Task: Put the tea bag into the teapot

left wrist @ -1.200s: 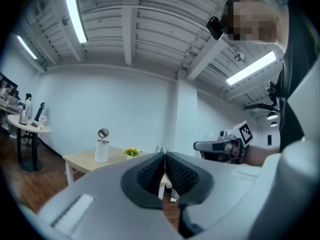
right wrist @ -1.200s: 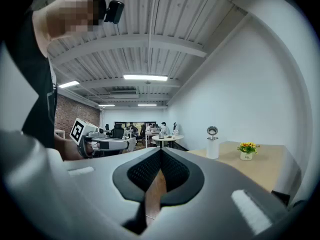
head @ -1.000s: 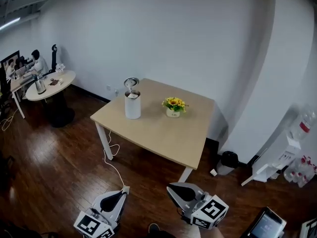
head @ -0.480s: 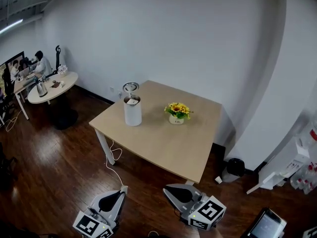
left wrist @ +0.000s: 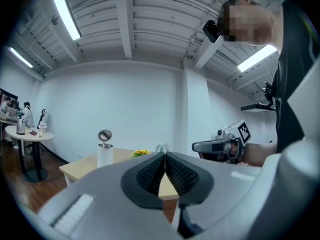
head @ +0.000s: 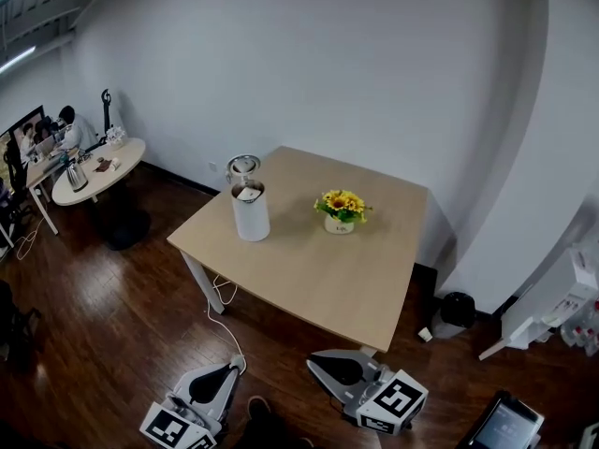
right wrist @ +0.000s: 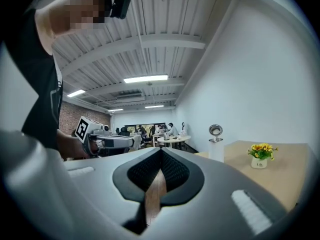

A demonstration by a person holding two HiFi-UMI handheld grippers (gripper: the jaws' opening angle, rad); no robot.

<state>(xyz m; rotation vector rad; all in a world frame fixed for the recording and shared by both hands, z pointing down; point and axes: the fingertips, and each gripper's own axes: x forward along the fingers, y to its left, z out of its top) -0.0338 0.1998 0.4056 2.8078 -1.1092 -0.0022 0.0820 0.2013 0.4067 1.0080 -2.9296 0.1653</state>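
A tall white teapot (head: 250,211) stands near the left edge of the light wooden table (head: 309,269), its round lid (head: 244,165) tipped up. It also shows as the teapot (left wrist: 105,155) and the teapot (right wrist: 216,149) in the two gripper views. I cannot make out a tea bag anywhere. My left gripper (head: 238,363) and right gripper (head: 313,361) hang low over the floor in front of the table, well short of it. The left gripper (left wrist: 164,154) is shut with nothing held. The right gripper (right wrist: 161,150) is shut and holds nothing either.
A small pot of yellow flowers (head: 341,211) stands right of the teapot. A white cable (head: 220,316) runs across the dark wood floor under the table. A black bin (head: 456,309) sits by the wall. A round table (head: 94,162) with people is far left.
The head view has shifted a little, so the table sits slightly lower and more to the right. Both grippers stay low and shut. A shoe now shows at the bottom edge.
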